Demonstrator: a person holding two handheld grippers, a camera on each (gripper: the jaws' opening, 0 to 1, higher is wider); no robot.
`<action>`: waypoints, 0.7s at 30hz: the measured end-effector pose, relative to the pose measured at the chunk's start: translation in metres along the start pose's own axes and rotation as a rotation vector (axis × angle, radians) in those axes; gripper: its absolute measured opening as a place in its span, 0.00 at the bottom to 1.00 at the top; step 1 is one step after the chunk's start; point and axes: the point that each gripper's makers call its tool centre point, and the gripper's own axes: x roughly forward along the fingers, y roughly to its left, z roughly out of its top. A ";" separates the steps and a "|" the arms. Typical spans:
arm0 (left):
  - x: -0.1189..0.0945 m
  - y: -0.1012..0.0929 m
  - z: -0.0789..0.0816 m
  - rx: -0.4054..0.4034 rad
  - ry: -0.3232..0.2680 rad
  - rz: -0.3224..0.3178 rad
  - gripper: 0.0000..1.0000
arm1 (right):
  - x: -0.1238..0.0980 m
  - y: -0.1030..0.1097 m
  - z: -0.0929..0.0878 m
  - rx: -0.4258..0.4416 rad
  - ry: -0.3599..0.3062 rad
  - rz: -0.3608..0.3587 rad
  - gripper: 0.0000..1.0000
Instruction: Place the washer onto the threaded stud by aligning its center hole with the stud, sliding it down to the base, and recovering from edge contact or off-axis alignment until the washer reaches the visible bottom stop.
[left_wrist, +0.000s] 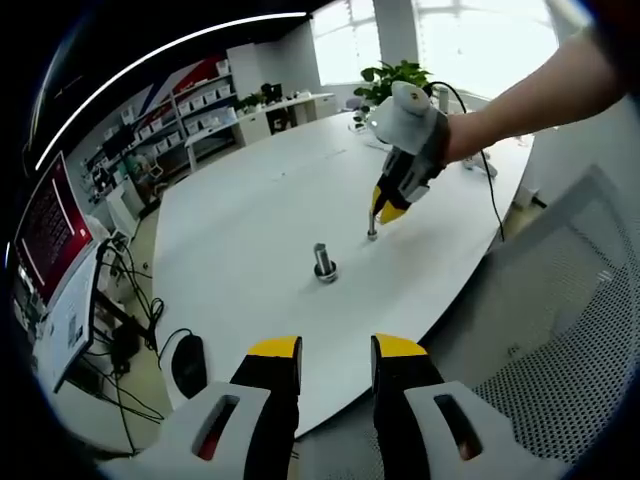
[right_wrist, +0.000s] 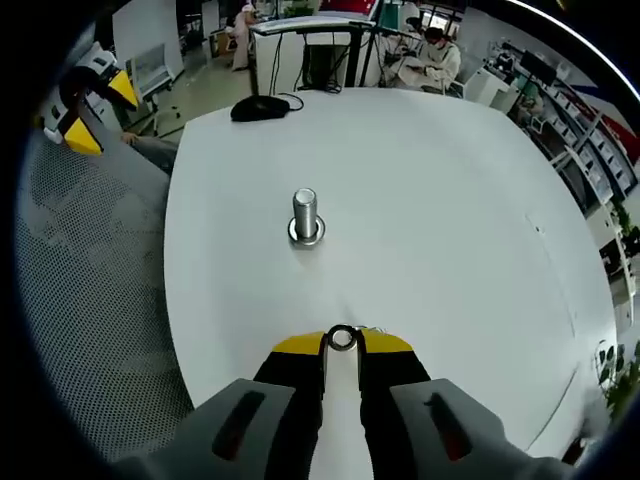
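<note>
Pinching the washer between its yellow tips, the right hand-held gripper hovers just above the white tabletop, short of the stud, which stands upright on its base. In the left gripper view, the left hand-held gripper hangs with jaws apart near the tabletop edge, beside a mesh chair.

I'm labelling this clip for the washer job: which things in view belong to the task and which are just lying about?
Part of the job:
- washer, pinched in the right gripper
- threaded stud, upright on the white table

Just lying about:
- black mouse
- mesh chair
- potted plant
- left gripper, open, holding nothing
</note>
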 end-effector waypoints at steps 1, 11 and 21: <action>0.000 0.000 0.000 -0.001 -0.001 0.000 0.26 | 0.000 -0.001 0.000 0.002 -0.002 -0.001 0.14; 0.000 0.001 0.000 -0.004 -0.003 0.003 0.26 | 0.000 -0.006 0.001 -0.041 0.002 -0.016 0.14; 0.000 0.001 0.000 -0.004 0.000 0.002 0.26 | 0.004 -0.014 0.000 -0.059 0.022 -0.031 0.14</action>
